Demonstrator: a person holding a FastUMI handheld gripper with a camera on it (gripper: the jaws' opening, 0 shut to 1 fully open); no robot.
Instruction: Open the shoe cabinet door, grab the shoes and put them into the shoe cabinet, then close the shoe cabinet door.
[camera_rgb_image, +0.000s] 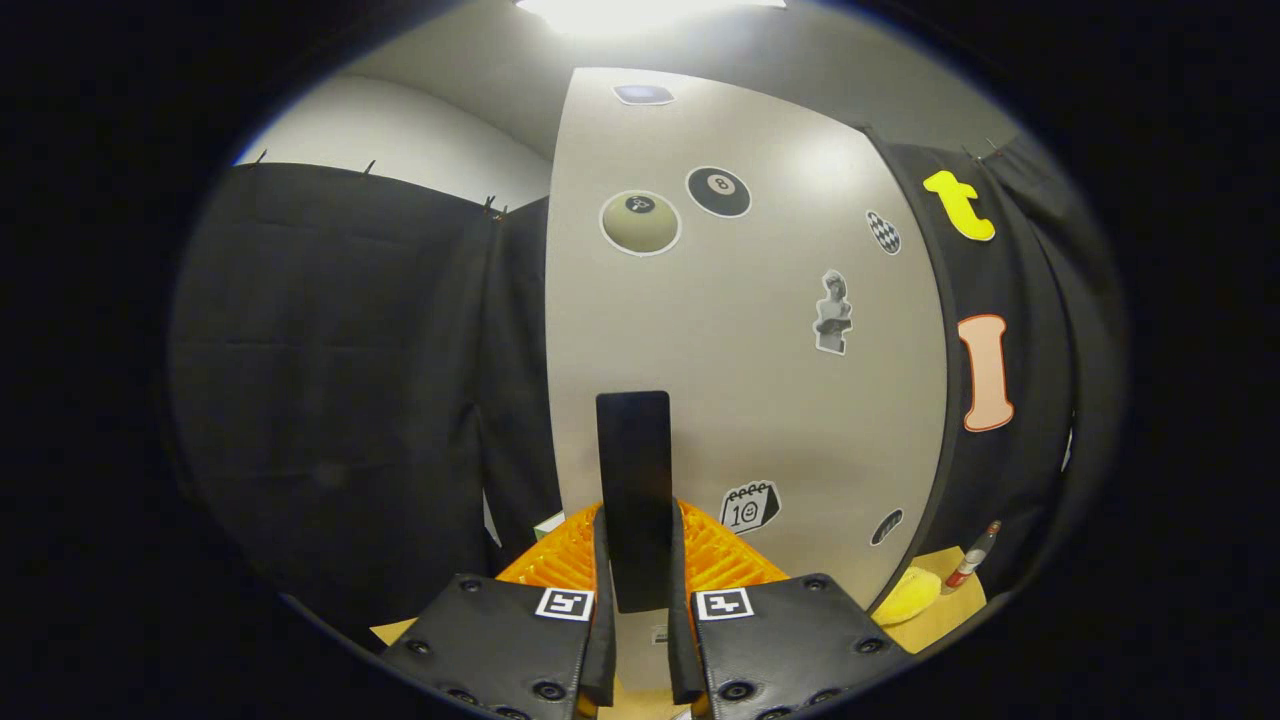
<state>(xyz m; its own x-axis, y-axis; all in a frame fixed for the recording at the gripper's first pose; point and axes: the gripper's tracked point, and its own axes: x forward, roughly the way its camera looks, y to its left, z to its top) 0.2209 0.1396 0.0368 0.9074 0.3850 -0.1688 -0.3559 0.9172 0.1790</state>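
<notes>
gripper: both fingers closed on the black door handle, pressing its two sides | shoe cabinet door: pale, with stickers, directly ahead at 12 o'clock | orange crate: just beyond fingers | yellow sponge: at 3 o'clock

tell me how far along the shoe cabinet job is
Done: nothing can be confirmed; no shoes can be seen in the cabinet. In hand: the claw is shut on the dark handle of the sticker-covered cabinet door, both fingers pressing its sides. Whether this is the opening or the closing pull, I cannot tell. Left: at least finishing this door move.
</notes>
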